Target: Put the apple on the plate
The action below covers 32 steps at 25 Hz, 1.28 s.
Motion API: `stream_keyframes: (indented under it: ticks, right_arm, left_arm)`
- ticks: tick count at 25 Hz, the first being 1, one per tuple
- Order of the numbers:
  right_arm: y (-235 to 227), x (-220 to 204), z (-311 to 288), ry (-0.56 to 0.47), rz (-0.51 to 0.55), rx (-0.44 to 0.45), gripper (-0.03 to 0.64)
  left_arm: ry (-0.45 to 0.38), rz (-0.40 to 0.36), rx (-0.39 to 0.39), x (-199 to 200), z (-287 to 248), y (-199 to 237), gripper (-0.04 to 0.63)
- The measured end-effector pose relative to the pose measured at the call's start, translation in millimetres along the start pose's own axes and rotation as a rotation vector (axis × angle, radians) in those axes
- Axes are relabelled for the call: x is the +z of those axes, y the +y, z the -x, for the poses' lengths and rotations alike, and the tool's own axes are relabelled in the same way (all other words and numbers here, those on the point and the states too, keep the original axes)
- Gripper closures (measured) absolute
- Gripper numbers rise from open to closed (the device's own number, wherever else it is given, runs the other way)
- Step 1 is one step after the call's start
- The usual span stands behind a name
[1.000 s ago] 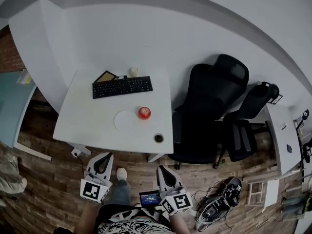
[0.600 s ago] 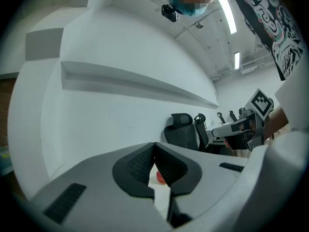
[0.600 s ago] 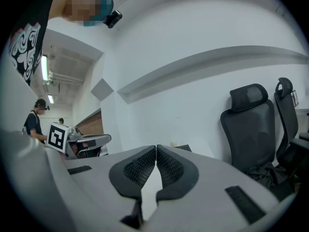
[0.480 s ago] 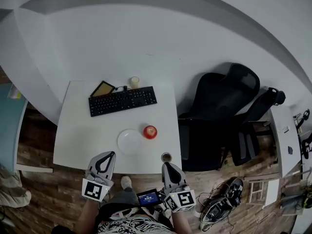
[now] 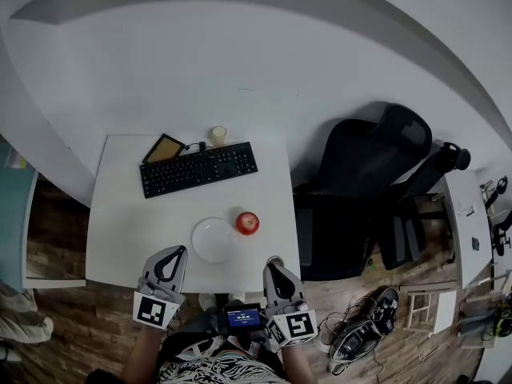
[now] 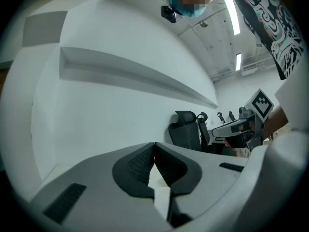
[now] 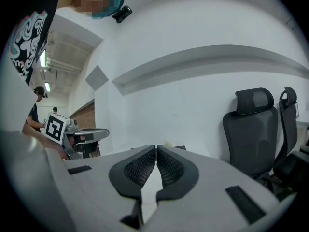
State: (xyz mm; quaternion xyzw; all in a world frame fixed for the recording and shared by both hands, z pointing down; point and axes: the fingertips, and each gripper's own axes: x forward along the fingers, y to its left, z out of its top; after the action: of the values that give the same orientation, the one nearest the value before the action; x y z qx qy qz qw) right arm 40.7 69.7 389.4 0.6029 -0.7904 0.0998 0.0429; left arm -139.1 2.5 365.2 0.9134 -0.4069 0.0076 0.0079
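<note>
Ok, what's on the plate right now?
Nothing: the plate looks bare. The apple sits on the table by its right rim, hiding that edge, so contact can't be judged.

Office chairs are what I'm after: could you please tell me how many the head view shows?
2. One black office chair stands close beside the white table's right edge. The second chair stands just to the right of the first. No others are visible.
</note>
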Motion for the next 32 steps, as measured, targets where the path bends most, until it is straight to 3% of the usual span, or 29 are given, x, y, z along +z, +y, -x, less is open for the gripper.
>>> stream_keyframes:
  ticks: [12, 24, 28, 32]
  right_arm:
    - [-29.6, -7.0, -38.4, 0.080, 0.060, 0.030, 0.586]
    - [-59.9, -34.6, -59.2, 0.152, 0.048, 0.037, 0.584]
    - [-72.1, -48.5, -59.1, 0.226, 0.040, 0.017, 0.585]
    - [-80.9, -58.6, -62.4, 0.214, 0.028, 0.025, 0.585]
  left_arm:
    - [0.034, 0.018, -0.002, -16.8, -45.6, 3.6, 0.580]
    - [0.098, 0.014, -0.120, -53.4, -95.6, -25.1, 0.580]
    - [0.122, 0.011, -0.160, -67.2, -107.7, -35.3, 0.580]
    - [0.144, -0.014, -0.199, -79.9, -119.5, -41.9, 0.580]
